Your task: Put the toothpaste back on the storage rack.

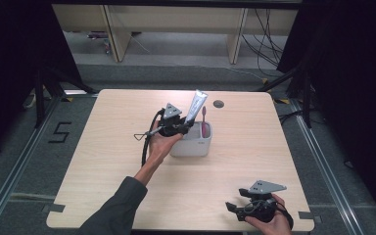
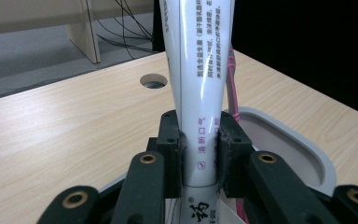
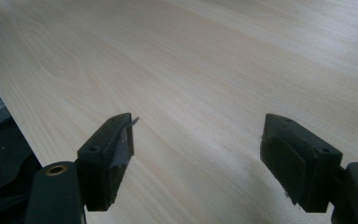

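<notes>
A white toothpaste tube (image 1: 196, 104) (image 2: 198, 84) stands nearly upright, its lower end down in a white rounded holder (image 1: 198, 147) (image 2: 303, 154) at the table's middle. My left gripper (image 1: 182, 127) (image 2: 198, 151) is shut on the tube low down, both pads pressed on its sides. A pink toothbrush (image 1: 204, 122) (image 2: 233, 84) stands in the holder just behind the tube. My right gripper (image 1: 235, 205) (image 3: 196, 154) rests near the table's front right edge, open, with nothing but bare wood between its fingers.
The light wooden table (image 1: 127, 166) has a round cable hole (image 1: 219, 104) (image 2: 154, 81) behind the holder. Black curtains stand at both sides, and wooden furniture legs and cables lie on the floor beyond the far edge.
</notes>
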A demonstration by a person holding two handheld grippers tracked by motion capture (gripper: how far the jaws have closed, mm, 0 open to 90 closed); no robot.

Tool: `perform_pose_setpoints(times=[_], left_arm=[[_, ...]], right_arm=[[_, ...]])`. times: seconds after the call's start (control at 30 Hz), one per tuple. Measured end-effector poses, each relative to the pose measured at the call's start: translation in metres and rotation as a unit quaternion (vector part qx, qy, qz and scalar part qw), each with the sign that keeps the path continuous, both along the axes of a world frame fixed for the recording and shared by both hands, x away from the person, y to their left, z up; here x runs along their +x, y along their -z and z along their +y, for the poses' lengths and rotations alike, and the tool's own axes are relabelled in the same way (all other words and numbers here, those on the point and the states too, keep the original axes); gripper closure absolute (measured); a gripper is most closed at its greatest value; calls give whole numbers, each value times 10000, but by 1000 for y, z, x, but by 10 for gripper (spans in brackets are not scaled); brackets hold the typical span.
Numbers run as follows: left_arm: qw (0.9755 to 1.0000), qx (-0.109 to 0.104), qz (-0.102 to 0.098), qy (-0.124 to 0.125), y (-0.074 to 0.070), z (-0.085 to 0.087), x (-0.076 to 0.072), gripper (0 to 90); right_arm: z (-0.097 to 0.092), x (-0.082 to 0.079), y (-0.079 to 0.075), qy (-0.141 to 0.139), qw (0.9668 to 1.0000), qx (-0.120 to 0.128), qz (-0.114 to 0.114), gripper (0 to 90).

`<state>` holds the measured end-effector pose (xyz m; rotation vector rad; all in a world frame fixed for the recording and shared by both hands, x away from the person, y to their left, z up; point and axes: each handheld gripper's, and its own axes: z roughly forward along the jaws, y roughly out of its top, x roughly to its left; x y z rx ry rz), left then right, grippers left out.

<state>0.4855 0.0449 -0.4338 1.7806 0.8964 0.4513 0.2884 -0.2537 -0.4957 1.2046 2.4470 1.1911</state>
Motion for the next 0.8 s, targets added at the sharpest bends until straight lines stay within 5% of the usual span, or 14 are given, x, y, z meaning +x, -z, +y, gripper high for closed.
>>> perform_pose_setpoints(times=[0.23,0.33,0.8], left_arm=[[9998,143,45,109,-2,-2,-3,666],[9999,6,-12,152,-6,-1,-6,688],[9998,92,-47,169,-19,11,-13,651]], right_arm=[[-1,1,0,-36,10000,-28,-55,268],[0,0,0,-56,10000,-56,-20,268],[2,0,1,-29,10000,-83,12,268]])
